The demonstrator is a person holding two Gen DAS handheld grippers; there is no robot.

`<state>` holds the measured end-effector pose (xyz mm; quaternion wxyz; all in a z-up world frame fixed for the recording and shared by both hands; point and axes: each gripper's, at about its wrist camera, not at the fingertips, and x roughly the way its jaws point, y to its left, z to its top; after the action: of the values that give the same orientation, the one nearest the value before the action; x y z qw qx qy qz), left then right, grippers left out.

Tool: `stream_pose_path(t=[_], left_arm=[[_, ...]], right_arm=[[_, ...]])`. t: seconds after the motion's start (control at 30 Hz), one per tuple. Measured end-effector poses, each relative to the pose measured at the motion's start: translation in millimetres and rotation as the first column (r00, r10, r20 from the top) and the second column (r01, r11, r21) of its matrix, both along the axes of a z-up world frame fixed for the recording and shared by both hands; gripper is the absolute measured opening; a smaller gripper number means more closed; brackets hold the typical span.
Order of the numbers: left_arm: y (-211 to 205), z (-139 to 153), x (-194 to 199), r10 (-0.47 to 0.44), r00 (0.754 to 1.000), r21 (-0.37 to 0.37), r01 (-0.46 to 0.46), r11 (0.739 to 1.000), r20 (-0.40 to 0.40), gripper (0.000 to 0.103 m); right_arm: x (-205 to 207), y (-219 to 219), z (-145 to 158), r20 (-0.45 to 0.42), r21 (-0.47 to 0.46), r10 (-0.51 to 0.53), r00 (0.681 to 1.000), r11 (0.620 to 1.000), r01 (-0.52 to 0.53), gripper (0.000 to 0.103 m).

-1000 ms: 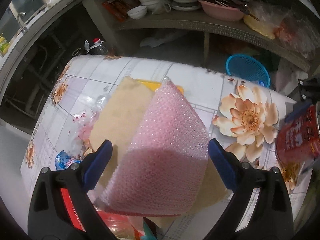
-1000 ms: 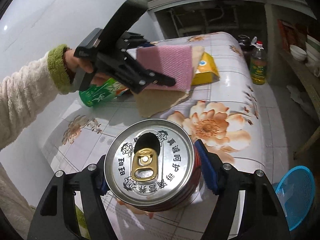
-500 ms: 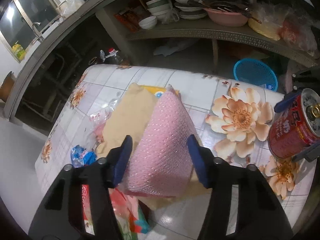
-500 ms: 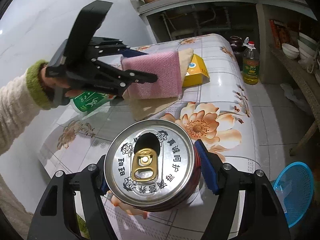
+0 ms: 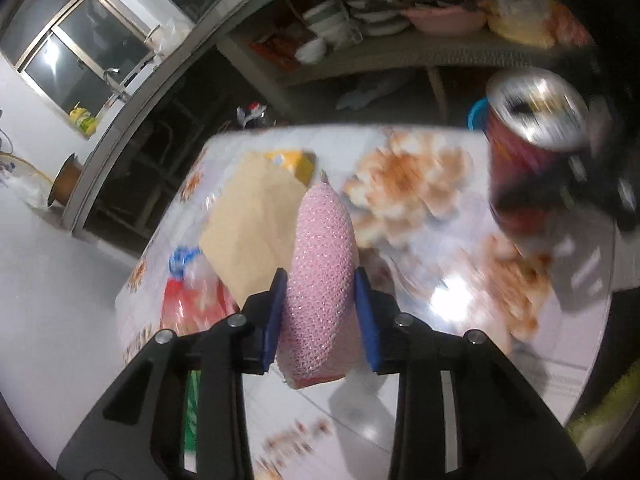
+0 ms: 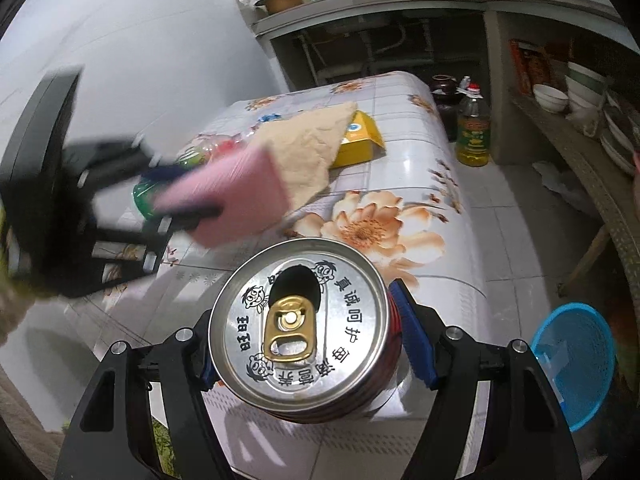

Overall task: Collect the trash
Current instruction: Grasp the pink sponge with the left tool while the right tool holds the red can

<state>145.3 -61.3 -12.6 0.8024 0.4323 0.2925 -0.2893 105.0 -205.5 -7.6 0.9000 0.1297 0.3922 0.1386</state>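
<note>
Fingers: left gripper [image 5: 320, 316] clenched on pink bubble wrap [image 5: 322, 272], light, squashy | right gripper [image 6: 304, 340] grasping opened can [image 6: 300, 336] mid-body, thin-walled, dentable.

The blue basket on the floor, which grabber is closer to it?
Right. The blue basket sits on the floor just past the right gripper, which holds the can near that table edge. The left gripper, squeezing the pink wrap, is farther along the table.
</note>
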Motion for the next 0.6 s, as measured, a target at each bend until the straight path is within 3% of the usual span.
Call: stream_pose_path(t=[0.07, 0.17, 0.27, 0.33, 0.5, 0.6], left_arm=[[1.4, -5.7, -17.2, 0.03, 0.999, 0.006, -0.03, 1.0, -0.011, 0.032], [7.0, -3.1, -36.7, 0.066, 0.995, -0.057, -0.07, 0.996, -0.076, 0.036], [14.7, 2.8, -46.8, 0.062, 0.974, -0.145, -0.095, 0.985, -0.218, 0.056], [22.1, 6.4, -50.8, 0.036, 0.956, -0.211, -0.101, 0.972, -0.293, 0.063], [39.8, 10.7, -44.9, 0.054, 0.943, -0.306, -0.16, 0.938, -0.329, 0.084], [45.6, -2.1, -20.9, 0.124, 0.905, -0.314, -0.266, 0.911, -0.408, 0.084]], right_arm=[[-5.8, -2.3, 0.2, 0.0, 0.0, -0.009, 1.0, 1.0, 0.009, 0.069], [-11.9, -4.3, 0.0, -0.002, -0.004, -0.015, 1.0, 1.0, 0.015, 0.069], [-16.5, -6.6, -0.2, -0.006, -0.006, -0.021, 1.0, 1.0, 0.021, 0.069], [-19.1, -7.6, -0.1, -0.008, -0.003, -0.026, 1.0, 1.0, 0.026, 0.069], [-21.5, -10.1, -0.4, -0.017, 0.01, -0.035, 0.999, 0.999, 0.036, 0.069], [-20.0, -11.1, -1.4, -0.028, 0.021, -0.047, 0.998, 0.999, 0.048, 0.069]])
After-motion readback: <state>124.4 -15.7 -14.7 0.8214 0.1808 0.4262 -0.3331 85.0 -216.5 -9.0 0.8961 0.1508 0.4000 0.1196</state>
